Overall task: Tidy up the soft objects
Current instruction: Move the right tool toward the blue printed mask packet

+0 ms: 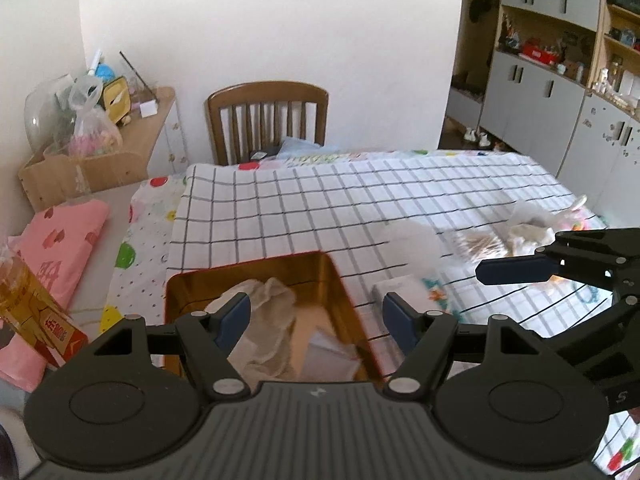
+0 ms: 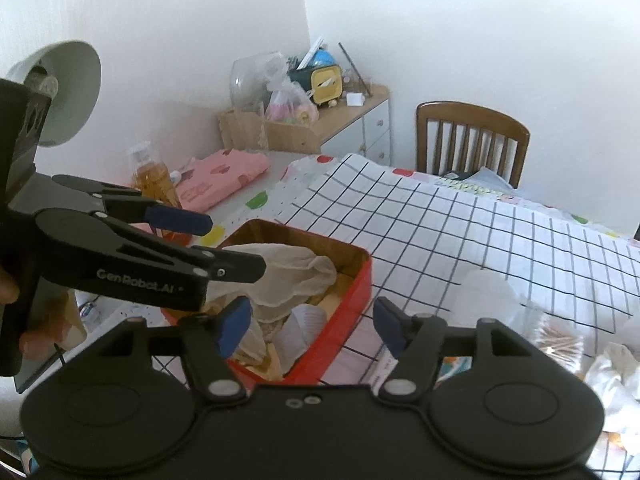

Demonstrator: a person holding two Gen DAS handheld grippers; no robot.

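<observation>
Two grippers hover over a table covered by a white cloth with a black grid (image 1: 320,208). Near the table's left front corner sits a red tin box (image 2: 352,280), rectangular, with rounded corners and a shiny gold inside. A thin, cream-white gauzy cloth (image 2: 288,272) lies crumpled in the box, draped toward its left wall, with folded white paper (image 2: 304,320) showing beneath it.

The left gripper (image 1: 316,316) has blue-padded fingers set wide apart, holding nothing. From its own camera it hangs above the near end of the box, and its left fingertip (image 1: 234,316) overlaps the gauzy cloth in the picture; whether it touches cannot be told. In the right wrist view it reaches in from the left over the box.

The right gripper (image 2: 312,324) is also spread wide and empty, poised above the near right corner of the box.

Toward the table's right edge lie more soft things: a white fluffy wad (image 1: 416,240), blurred, and a heap of crumpled white fabric (image 2: 612,376). Between them sits a clear packet of cotton swabs (image 2: 560,344).

Off the cloth's left edge are a folded pink cloth (image 1: 64,240) and a bottle of amber liquid (image 2: 152,172). A wooden chair (image 1: 268,120) stands at the far edge.
</observation>
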